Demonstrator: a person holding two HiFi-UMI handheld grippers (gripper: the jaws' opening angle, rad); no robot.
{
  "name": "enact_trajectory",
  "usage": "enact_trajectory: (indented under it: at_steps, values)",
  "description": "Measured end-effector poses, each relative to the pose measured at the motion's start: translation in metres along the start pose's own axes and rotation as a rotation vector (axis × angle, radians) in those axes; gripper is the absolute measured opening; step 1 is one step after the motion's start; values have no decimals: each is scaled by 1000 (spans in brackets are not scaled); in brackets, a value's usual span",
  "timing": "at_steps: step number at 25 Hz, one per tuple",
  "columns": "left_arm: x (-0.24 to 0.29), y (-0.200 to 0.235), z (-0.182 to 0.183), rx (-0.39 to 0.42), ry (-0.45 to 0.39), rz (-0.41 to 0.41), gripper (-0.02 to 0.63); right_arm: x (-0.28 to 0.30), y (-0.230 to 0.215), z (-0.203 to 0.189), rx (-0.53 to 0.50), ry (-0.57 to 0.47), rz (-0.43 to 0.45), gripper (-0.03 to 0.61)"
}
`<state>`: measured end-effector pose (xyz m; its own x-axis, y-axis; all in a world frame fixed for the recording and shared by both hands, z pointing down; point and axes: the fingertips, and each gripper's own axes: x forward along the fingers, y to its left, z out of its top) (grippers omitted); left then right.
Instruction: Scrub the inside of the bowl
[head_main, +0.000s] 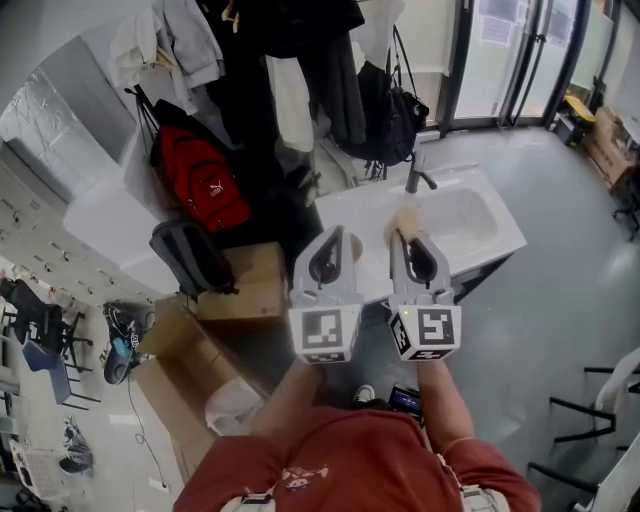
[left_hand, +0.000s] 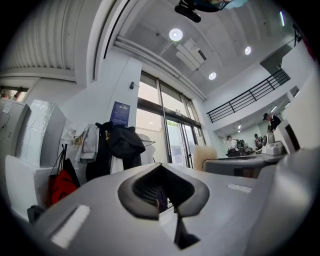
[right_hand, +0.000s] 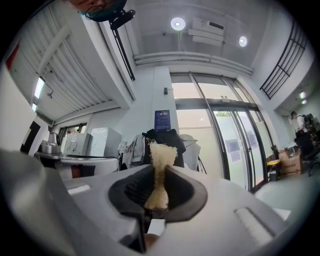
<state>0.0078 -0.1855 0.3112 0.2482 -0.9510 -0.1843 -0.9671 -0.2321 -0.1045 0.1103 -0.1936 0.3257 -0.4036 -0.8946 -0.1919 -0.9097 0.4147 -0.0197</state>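
Note:
In the head view I hold both grippers out side by side, in front of a white sink (head_main: 497, 232) with a faucet (head_main: 418, 176). My left gripper (head_main: 336, 233) is shut with nothing between its jaws; in the left gripper view (left_hand: 161, 172) the dark pads meet with nothing held. My right gripper (head_main: 405, 236) is shut on a beige fibrous scrubber (head_main: 405, 219). The pads pinch the scrubber (right_hand: 160, 165) at its middle, and its frayed top sticks out past the tips. No bowl shows in any view.
A red backpack (head_main: 205, 180) and a grey bag (head_main: 186, 257) rest against a white counter (head_main: 100, 215) at the left. Cardboard boxes (head_main: 245, 283) stand on the floor below. Dark clothes (head_main: 290, 60) hang behind the sink. Glass doors (head_main: 520, 50) lie at the far right.

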Motion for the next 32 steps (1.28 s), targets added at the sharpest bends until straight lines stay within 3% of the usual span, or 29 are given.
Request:
enact_trajectory:
  at_steps: [7,15,27,32]
  values:
    - [32,29,-23,-20,2,-5,6,42,6,-19,-19,8,9,52]
    - [80,69,-60,-11,62,-45,8,106,10,-27,-50,22,-18,52]
    - [112,106,-172,-30,279,-70,40,165,25,-64,-56,57,-4,52]
    - [114,105,-227,-85,400,-96,100,172,20,-77,-56,80,-16,52]
